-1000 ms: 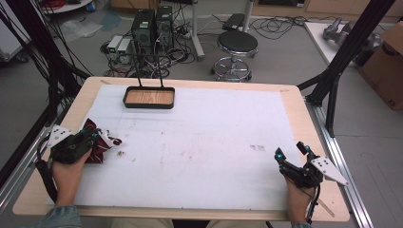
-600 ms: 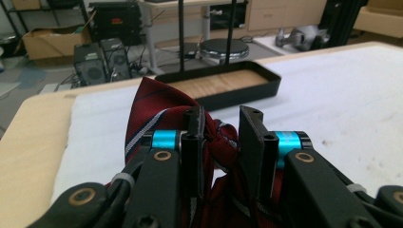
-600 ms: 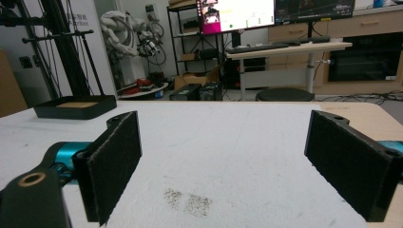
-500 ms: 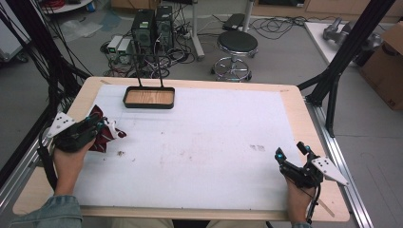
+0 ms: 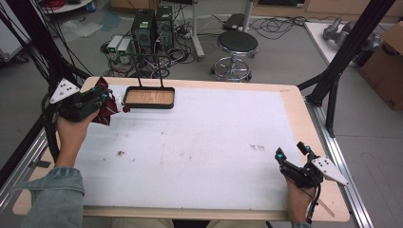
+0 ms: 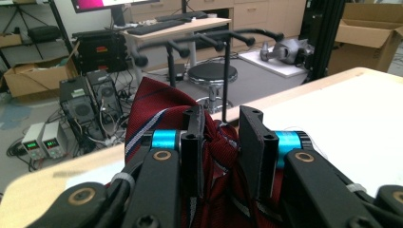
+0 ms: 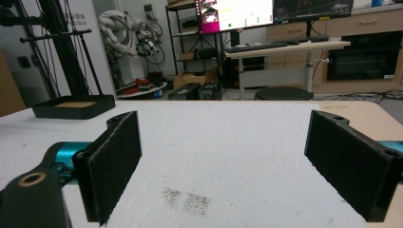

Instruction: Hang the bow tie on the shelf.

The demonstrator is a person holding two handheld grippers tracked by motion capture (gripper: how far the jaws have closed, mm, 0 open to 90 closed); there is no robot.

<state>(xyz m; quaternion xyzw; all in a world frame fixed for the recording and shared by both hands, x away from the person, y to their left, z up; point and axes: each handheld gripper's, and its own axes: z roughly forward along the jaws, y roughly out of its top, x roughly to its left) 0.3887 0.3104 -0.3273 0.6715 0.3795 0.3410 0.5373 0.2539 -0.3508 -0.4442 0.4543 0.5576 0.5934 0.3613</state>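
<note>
**White table, red tie held up at the far left corner**

White covering spreads across most of the table (image 5: 199, 142), with a pale wooden border showing around it; we see a few small dark smudges on it, one patch lying just ahead of the right gripper in its own view. Next in size is the black tray (image 5: 149, 98) with a wood-coloured floor, sitting near the far edge, left of centre, with thin black uprights rising from its back.

Just left of the tray we find the dark red tie (image 5: 104, 100), crumpled, with thin white and blue stripes. It is lifted off the table surface in the left gripper (image 5: 97, 97), close beside the tray's left end. In the left gripper view the tie (image 6: 164, 111) bunches up between the two black jaws, which stand nearly closed and pinch the fabric; folds spill above and below them.

The right gripper (image 5: 292, 156) rests near the front right corner, well apart from the tie. Its jaws stand wide apart with nothing between them.

We can read no writing on the tie or tray; the screens in the background are too blurred to make out.
</note>
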